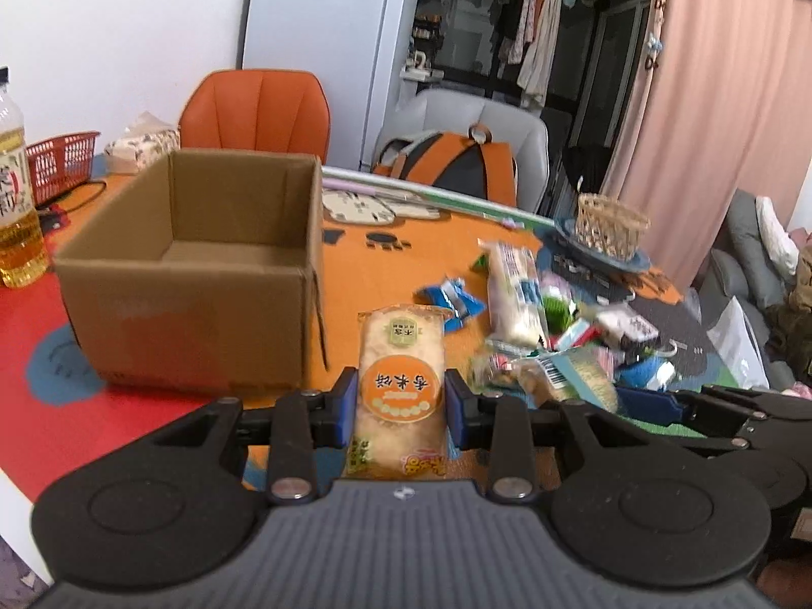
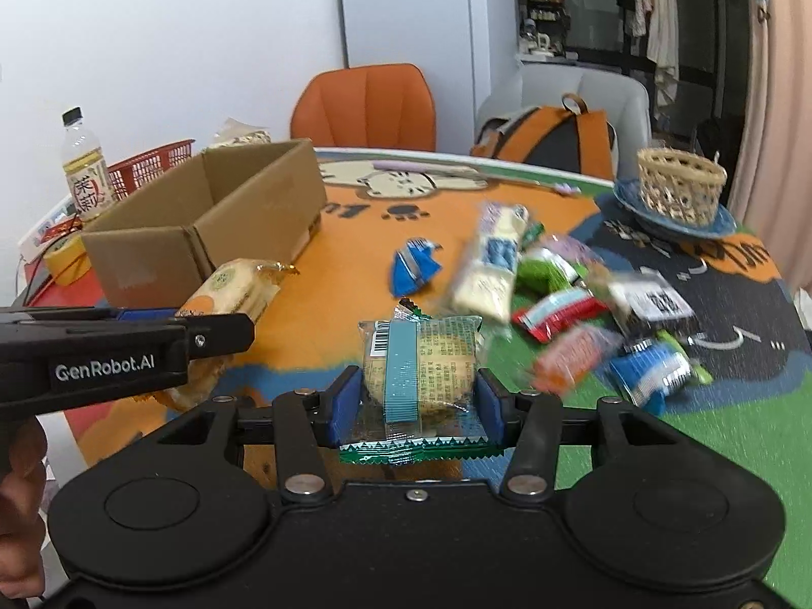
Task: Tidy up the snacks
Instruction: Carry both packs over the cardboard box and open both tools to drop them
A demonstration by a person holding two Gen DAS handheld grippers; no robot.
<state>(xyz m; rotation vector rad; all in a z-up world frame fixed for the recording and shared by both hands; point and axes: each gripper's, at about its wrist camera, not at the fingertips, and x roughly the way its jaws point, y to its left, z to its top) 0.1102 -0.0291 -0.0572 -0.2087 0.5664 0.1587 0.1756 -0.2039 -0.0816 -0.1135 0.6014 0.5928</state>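
The left gripper (image 1: 400, 401) has its blue pads pinched on either side of a rice cracker packet (image 1: 398, 385), which stands lengthwise between them with its orange round label upside down to the camera; the packet hangs just right of the cardboard box (image 1: 193, 274), near the box's front right corner and above the orange table mat (image 1: 375, 274). The left wrist view looks straight into the box and shows its bare brown floor; the right wrist view sees the box (image 2: 213, 213) only from the side, so the inside is hidden there.

The right gripper (image 2: 418, 396) is clamped on a green-edged biscuit packet (image 2: 421, 365) with a teal stripe and a barcode, held flat between the pads, right of the box and closer to the camera than the box; in the left wrist view this packet shows only as a blur beside the other gripper's black arm.

The right wrist view also shows the left gripper (image 2: 218, 327) from the side, marked GenRobot.AI, with the cracker packet (image 2: 233, 286) sticking out toward the box; a hand (image 2: 20, 497) grips its handle at the frame's left edge.

Right of the box lies the snack pile (image 2: 583, 304); a blue wrapper (image 2: 413, 269) lies apart from it, between pile and box. Behind the pile a wicker basket (image 2: 680, 185) sits on a blue plate (image 2: 720, 226). Left of the box stand a tea bottle (image 2: 86, 167) and a red basket (image 2: 152, 160).
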